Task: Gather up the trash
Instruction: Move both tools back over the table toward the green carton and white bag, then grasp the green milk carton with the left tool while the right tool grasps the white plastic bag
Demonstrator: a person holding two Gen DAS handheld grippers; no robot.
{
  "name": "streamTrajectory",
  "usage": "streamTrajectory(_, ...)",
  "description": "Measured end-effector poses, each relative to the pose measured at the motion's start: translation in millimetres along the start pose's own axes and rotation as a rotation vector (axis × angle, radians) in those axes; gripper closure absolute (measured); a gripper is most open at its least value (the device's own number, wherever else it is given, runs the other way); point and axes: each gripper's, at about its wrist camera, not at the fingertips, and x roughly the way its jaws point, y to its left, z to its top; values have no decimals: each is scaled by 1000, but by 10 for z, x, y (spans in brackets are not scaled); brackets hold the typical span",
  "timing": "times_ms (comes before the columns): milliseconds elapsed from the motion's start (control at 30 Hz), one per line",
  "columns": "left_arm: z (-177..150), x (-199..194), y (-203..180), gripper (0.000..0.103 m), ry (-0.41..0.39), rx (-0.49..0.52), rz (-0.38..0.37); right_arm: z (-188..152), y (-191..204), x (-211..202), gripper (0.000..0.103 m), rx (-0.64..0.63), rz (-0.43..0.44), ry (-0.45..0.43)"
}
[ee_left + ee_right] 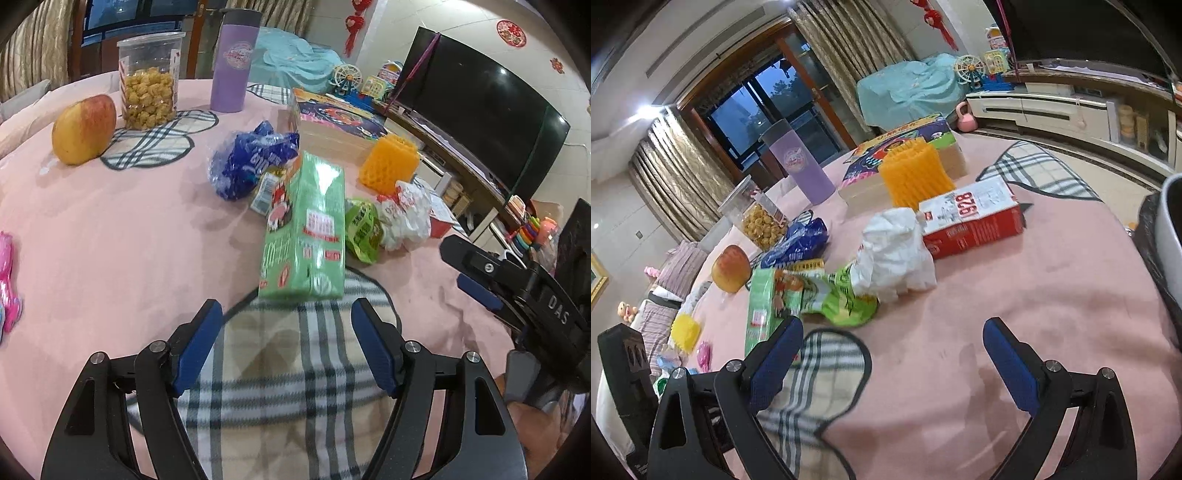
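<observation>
Left gripper (287, 314) jaws wide, empty, just short of the green carton (308, 229) on the pink tablecloth (110, 229). Right gripper (892, 332) wide, empty; white wrapper (895, 254) and red box (973, 221) lie ahead. Clear jar (149, 81) half full of yellow snacks. Bin (1167, 243) cut off, contents unseen.

A home living room: television (476, 122), curtains (676, 181), toys (373, 83).
</observation>
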Motion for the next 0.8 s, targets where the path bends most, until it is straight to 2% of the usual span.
streamTrajectory(167, 105, 78, -10, 29, -12, 13, 2, 97, 6, 157, 8, -9, -13, -3)
streamTrajectory(267, 127, 127, -10, 29, -6, 16, -14, 151, 28, 264, 14, -15, -12, 6)
streamTrajectory(367, 130, 144, -14, 30, -11, 22, -12, 184, 18, 358, 26, -16, -18, 18)
streamTrajectory(433, 125, 160, -20, 42, -7, 27, -18, 179, 3, 389, 50, -10, -12, 26)
streamTrajectory(467, 120, 177, -27, 55, 3, 34, -20, 179, -8, 415, 53, -8, -4, 36)
streamTrajectory(500, 119, 199, -33, 62, 14, 42, -22, 176, -8, 424, 55, -9, -2, 39)
streamTrajectory(600, 103, 163, -51, 67, 0, 58, -21, 154, -10, 369, 59, -14, 11, 33)
streamTrajectory(800, 64, 27, -131, 71, -13, 64, -53, 78, -72, 142, 60, -8, 20, 18)
